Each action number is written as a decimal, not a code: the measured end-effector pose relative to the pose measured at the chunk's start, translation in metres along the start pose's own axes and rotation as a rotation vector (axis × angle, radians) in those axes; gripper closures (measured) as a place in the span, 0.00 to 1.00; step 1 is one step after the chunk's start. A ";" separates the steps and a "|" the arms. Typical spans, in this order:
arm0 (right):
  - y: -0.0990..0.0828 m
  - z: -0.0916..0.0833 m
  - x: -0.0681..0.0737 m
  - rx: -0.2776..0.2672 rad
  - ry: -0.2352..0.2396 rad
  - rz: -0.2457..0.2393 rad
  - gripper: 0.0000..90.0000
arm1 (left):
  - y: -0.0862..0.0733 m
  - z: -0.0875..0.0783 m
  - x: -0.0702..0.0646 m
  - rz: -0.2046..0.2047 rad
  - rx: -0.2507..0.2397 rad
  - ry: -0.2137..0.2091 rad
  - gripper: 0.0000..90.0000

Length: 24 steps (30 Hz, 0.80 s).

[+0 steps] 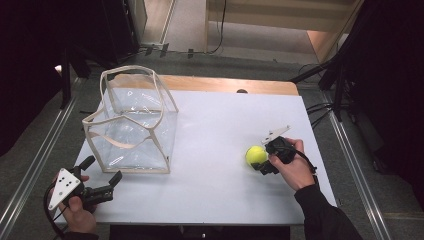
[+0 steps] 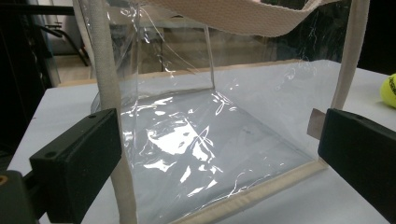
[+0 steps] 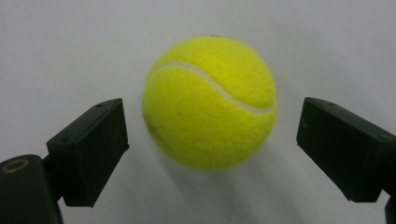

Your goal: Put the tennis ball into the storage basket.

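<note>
The right claw [image 3: 210, 140], spread, flanks the tennis ball [image 3: 209, 101] without touching it on the white surface [image 1: 215, 165], while at nine o'clock the left claw [image 1: 102, 172] gapes beside the clear bag [image 1: 135, 125].

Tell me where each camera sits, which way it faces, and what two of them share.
High view: above the person's side, looking forward and down at the table; both hands, left gripper, right gripper.
Left gripper view: on the left gripper, looking along its open jaws at the clear bag.
Right gripper view: on the right gripper, looking down between its open jaws at the ball.
Shared: the ball shows in all three views; the bag in high and left.
</note>
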State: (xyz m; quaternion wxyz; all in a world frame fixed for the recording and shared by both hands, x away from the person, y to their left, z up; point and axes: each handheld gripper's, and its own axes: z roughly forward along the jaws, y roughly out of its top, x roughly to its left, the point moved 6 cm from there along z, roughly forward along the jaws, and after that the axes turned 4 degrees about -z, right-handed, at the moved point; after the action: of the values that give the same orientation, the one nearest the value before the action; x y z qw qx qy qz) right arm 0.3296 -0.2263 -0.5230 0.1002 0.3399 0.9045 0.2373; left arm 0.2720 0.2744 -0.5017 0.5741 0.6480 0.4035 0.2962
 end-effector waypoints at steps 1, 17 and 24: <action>0.001 0.001 0.000 0.001 0.001 -0.003 0.10 | 0.000 0.000 0.000 0.000 -0.001 0.000 0.00; 0.005 0.015 0.001 0.045 0.019 -0.005 0.13 | 0.000 0.000 0.000 -0.003 0.000 -0.001 0.00; 0.007 0.019 0.001 0.051 0.021 0.002 0.14 | 0.000 0.000 0.000 -0.005 -0.001 -0.001 0.00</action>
State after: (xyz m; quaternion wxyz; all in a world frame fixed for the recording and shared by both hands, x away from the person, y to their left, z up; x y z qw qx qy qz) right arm 0.3397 -0.2138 -0.5360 0.0819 0.3410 0.9108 0.2178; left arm 0.2721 0.2743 -0.5020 0.5753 0.6468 0.4047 0.2946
